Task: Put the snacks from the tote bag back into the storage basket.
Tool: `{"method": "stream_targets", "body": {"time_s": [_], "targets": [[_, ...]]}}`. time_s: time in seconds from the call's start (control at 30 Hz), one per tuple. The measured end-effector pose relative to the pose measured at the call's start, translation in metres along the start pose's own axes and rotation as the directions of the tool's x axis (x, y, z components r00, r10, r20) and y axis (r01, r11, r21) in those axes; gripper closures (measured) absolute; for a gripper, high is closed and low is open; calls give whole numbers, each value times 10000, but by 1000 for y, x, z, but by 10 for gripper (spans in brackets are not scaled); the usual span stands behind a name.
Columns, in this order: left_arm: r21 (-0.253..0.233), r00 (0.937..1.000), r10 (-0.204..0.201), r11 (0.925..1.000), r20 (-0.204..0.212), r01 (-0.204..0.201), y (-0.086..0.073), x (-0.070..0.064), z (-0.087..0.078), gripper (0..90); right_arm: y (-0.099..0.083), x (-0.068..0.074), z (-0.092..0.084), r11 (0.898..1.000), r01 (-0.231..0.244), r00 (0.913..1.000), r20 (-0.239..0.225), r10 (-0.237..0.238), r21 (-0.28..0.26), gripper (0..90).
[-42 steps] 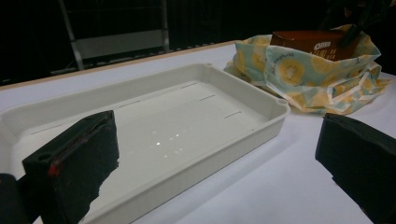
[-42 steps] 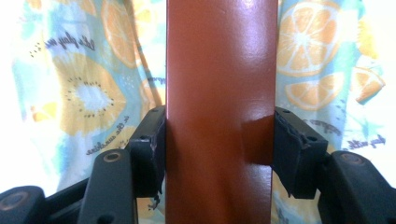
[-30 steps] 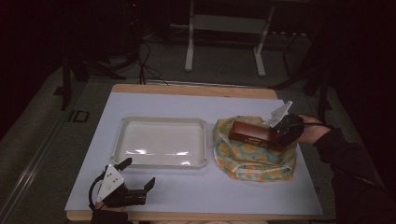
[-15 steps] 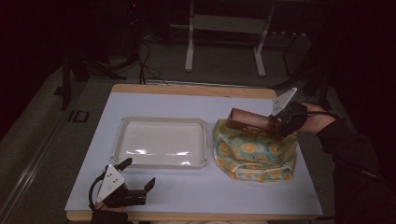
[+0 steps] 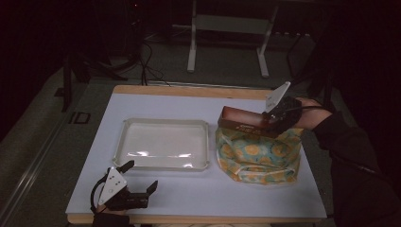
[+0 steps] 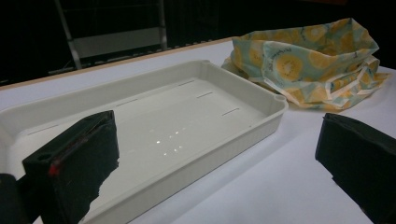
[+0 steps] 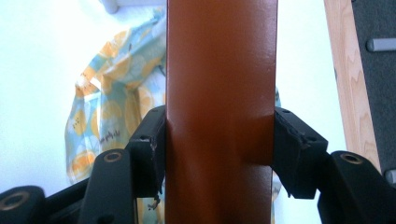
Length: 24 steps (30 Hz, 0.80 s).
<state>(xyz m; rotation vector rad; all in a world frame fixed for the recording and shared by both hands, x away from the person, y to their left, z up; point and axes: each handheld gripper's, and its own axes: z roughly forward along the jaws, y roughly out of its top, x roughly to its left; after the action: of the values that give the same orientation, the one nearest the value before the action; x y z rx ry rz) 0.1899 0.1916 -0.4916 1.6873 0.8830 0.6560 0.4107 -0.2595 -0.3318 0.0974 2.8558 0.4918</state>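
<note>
My right gripper (image 5: pixel 274 120) is shut on a long brown box (image 5: pixel 243 120) and holds it lifted above a yellow-and-teal patterned cloth bag (image 5: pixel 257 156) at the table's right. In the right gripper view the brown box (image 7: pixel 219 112) runs straight up between both jaws, which press its sides, with the bag (image 7: pixel 112 116) below. My left gripper (image 5: pixel 137 189) rests open near the table's front left edge. In its own view the wide-apart jaws frame a white tray (image 6: pixel 159 121) and the bag (image 6: pixel 308 65) beyond it.
The white tray (image 5: pixel 163 144) sits in the middle of the white table (image 5: pixel 203 198), left of the bag. A wooden strip (image 5: pixel 189 91) edges the table's far side. Metal stand legs (image 5: pixel 227 42) and cables lie on the dark floor behind.
My right gripper has lifted the brown box up out of the bag and a little toward the far side. The left gripper has stayed put.
</note>
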Motion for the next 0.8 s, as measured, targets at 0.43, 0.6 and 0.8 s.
{"method": "stream_targets", "body": {"time_s": [0.43,0.6,0.8], "targets": [[54,9999,135,9999,33,-135,0,-1,0,0,34,3,11,9987,482,9988,-38,-482,183,428],[38,9999,150,9999,24,-150,0,-2,0,0,46,3,14,9982,606,9981,-129,-606,-18,428],[41,9998,169,9998,43,-170,0,-1,0,0,61,7,19,9959,904,9958,-149,-905,-101,428]]}}
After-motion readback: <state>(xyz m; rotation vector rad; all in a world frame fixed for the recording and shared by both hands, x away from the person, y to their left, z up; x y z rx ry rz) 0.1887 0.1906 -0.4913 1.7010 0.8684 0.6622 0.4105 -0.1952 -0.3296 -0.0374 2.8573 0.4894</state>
